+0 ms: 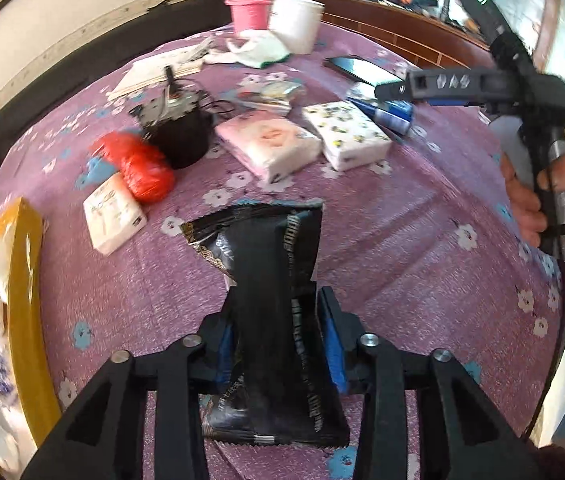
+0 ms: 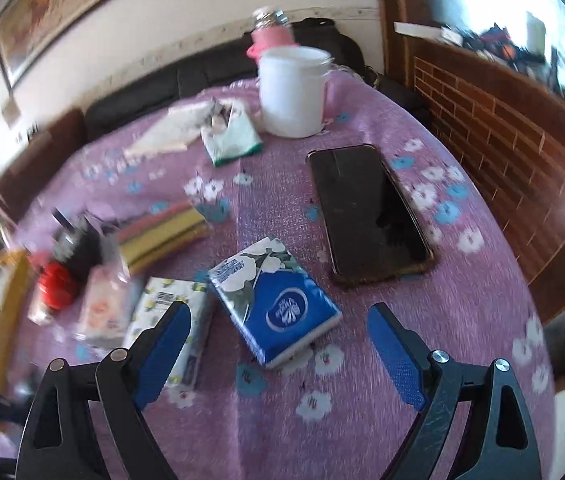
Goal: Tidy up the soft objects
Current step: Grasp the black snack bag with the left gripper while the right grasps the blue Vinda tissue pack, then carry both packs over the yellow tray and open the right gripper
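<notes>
From the left wrist view, the left hand-held gripper [image 1: 278,344] squeezes a black packet [image 1: 270,300] between its two blue pads. The packet sticks out in front over the purple flowered table [image 1: 422,248]. Farther back lie a pink tissue pack [image 1: 268,146] and a white tissue pack with small prints [image 1: 346,134], side by side. A red bag [image 1: 138,168] lies to the left, touching a small white pack [image 1: 114,214]. A black pouch [image 1: 180,136] sits behind the red bag. A yellow box [image 1: 22,280] is at the left edge. A person's hand [image 1: 550,200] holds the right hand-held gripper [image 1: 390,90] up on the right side.

From the right wrist view, the right hand-held gripper [image 2: 278,354] is wide open with nothing in it. A blue tissue pack [image 2: 274,304] lies on the table just ahead, between the two pads. A phone [image 2: 366,208] lies farther back to the right. A white cup [image 2: 294,92] stands at the far side.
</notes>
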{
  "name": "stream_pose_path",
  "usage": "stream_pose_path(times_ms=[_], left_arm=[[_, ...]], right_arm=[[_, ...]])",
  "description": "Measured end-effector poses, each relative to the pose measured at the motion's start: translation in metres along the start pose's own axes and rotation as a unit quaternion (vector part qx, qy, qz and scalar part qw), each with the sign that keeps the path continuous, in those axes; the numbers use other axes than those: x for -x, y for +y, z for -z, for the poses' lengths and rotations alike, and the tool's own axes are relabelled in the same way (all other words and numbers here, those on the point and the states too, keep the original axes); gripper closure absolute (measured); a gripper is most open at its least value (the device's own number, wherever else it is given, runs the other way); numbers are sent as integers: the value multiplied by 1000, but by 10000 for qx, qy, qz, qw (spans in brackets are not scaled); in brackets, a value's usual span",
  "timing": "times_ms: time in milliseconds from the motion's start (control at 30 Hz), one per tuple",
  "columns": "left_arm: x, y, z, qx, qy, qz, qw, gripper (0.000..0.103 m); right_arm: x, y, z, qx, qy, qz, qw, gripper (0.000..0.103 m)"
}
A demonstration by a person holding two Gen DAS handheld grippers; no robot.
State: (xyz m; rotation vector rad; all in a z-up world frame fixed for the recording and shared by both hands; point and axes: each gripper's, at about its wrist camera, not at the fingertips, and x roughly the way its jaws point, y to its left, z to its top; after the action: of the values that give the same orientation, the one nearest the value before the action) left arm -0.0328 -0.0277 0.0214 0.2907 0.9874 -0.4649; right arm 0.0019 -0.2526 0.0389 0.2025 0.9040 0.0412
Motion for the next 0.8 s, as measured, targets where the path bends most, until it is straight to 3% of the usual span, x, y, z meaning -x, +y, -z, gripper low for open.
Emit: stream_pose_path(times_ms=[33, 100, 167, 233, 300, 367, 400, 433, 500, 667, 800], left_arm=[[-2, 0, 1, 38, 9, -22, 10000, 45], [-10, -1, 0, 137, 15, -56, 9999, 36], [-17, -5, 0, 180, 99, 16, 9998, 33], [-22, -13, 1, 141, 37, -17, 9999, 22], [-23, -19, 0, 121, -46, -5, 9999, 21], [-23, -17, 1, 187, -65, 19, 9998, 26], [-20, -15, 1, 242, -118, -17, 9996, 45], [-17, -12, 1, 276, -147, -31, 9995, 56], [-9, 2, 4, 566, -195, 232, 9979, 57], [17, 24, 19, 999, -464, 363, 9933, 58], [44, 36, 34, 1293, -733, 459, 9878, 57]], right_arm=[[-5, 5, -2, 178, 37, 117, 9998, 11], [-14, 13, -5, 512, 89, 312, 9982, 11], [-22, 19, -6, 776, 174, 429, 9959, 11], [-31, 23, -6, 921, 278, 453, 9943, 13], [-39, 23, -8, 920, 400, 321, 9944, 18], [-40, 17, -10, 685, 498, 111, 9963, 36], [-40, 15, -10, 585, 531, 64, 9969, 37], [-37, 13, -10, 501, 502, 19, 9975, 40], [-30, 10, -7, 363, 497, -107, 9980, 42], [8, 2, 1, 63, 206, -160, 9996, 42], [44, 11, 1, -1, -47, -448, 9990, 42]])
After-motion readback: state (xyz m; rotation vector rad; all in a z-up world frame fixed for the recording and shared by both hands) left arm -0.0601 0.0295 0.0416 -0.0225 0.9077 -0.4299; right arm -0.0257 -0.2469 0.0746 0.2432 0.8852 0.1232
